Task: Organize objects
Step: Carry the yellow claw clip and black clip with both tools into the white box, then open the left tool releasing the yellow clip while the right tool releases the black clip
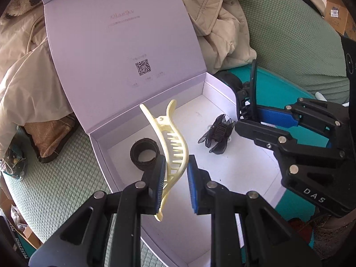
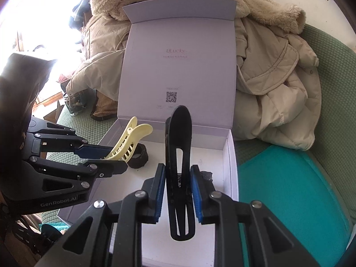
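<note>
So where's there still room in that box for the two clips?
Bare floor lies in the box between the black ring and the gauzy black clip, and along the near edge. The right wall by that clip is tighter.

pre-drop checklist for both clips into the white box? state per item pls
1. Left hand-held gripper holding the cream hair clip: ok, shut on it.
2. Right hand-held gripper holding the black hair clip: ok, shut on it.
3. White box lid open: ok, it stands up at the back.
4. Both clips over the box floor: ok in both views.
5. Free floor to drop on: ok, bare space between the black ring and the black bow clip.
6. Grippers clear of each other: ok, apart, no contact visible.
7. Height above the floor: cannot tell.
</note>
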`<state>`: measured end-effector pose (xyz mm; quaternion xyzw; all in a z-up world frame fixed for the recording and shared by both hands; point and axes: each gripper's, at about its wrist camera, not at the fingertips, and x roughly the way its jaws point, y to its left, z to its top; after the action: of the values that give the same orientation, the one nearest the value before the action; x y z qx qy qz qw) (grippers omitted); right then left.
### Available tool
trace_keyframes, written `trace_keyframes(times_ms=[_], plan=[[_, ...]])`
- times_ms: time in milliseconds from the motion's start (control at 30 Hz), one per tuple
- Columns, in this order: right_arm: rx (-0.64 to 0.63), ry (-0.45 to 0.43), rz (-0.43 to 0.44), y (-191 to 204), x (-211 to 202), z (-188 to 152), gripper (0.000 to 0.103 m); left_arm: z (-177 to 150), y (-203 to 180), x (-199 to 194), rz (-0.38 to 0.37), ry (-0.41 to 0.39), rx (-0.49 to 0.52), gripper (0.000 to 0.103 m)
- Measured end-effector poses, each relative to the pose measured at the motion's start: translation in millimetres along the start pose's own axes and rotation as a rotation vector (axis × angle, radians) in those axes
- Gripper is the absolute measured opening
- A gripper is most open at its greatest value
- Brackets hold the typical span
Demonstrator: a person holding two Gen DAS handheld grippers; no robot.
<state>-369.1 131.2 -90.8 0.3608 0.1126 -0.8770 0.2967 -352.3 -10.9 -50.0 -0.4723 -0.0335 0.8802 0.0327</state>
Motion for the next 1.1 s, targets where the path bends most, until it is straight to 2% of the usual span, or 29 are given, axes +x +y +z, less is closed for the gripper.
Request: trace_keyframes(times_ms=[400, 567, 867, 1100], plan=[[-0.011, 0.025, 0.002, -11, 36, 10, 0.022, 25, 6, 40, -0.010, 0.017, 0.023, 0.018], [-0.007, 0.044, 0.008, -13, 47, 9, 0.022, 29, 11, 55, -0.061, 0.048, -0.009, 0.018], [0.002, 0.070, 0.002, -14, 54, 7, 0.022, 31, 7, 71, -0.036, 0.067, 0.004, 0.018], [0.005, 0.082, -0.026, -14, 55, 7, 0.024, 33, 5, 85, -0.062, 0.113, -0.034, 0.019]])
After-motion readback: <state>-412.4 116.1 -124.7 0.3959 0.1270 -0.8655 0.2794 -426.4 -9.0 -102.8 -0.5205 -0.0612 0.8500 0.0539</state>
